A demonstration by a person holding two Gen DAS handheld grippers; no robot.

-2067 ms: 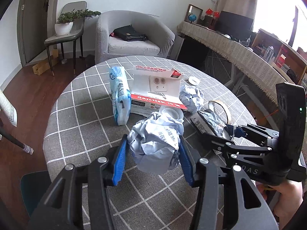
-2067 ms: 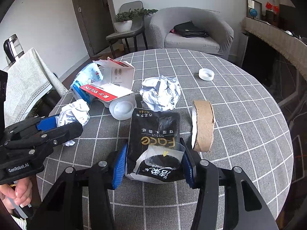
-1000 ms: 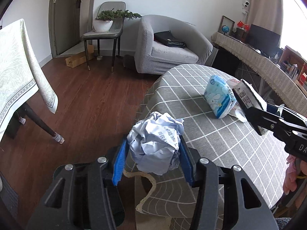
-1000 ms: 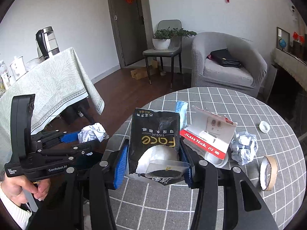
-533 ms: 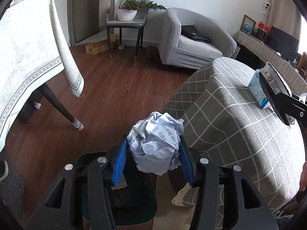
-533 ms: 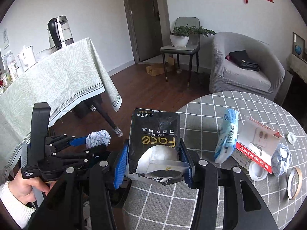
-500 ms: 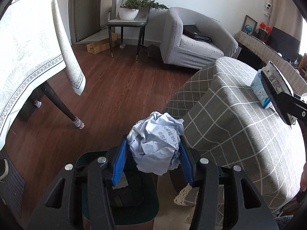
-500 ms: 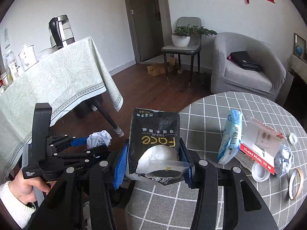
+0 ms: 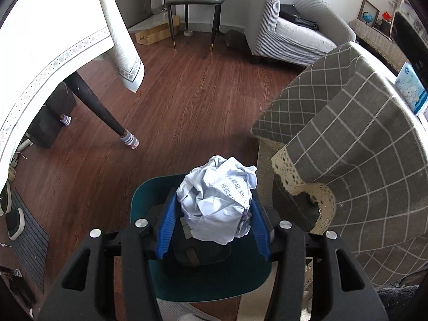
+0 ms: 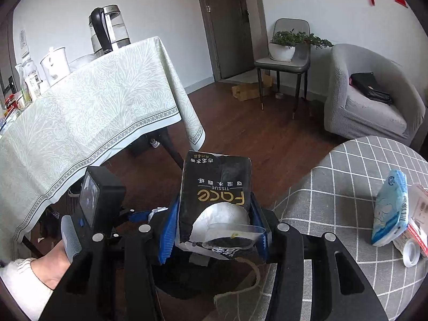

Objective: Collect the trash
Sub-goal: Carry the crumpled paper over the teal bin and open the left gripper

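My left gripper (image 9: 214,227) is shut on a crumpled ball of pale blue paper (image 9: 218,200) and holds it right above a dark green trash bin (image 9: 214,275) on the floor beside the round table. My right gripper (image 10: 214,232) is shut on a black tissue pack (image 10: 215,198) with a torn open end, held over the table's edge. The left gripper body (image 10: 101,206) shows at the lower left of the right wrist view, with a bit of the paper between its fingers.
The round table with a grey checked cloth (image 9: 361,160) is at the right; on it are a blue tissue pack (image 10: 392,208), a red and white box (image 10: 420,219) and a tape roll (image 10: 410,252). A cloth-covered table (image 10: 93,112), a grey armchair (image 9: 291,32) and wood floor lie around.
Both grippers have swung left and down, away from the round table. The left gripper now holds the paper ball directly over the green bin. The right gripper follows with the black pack.
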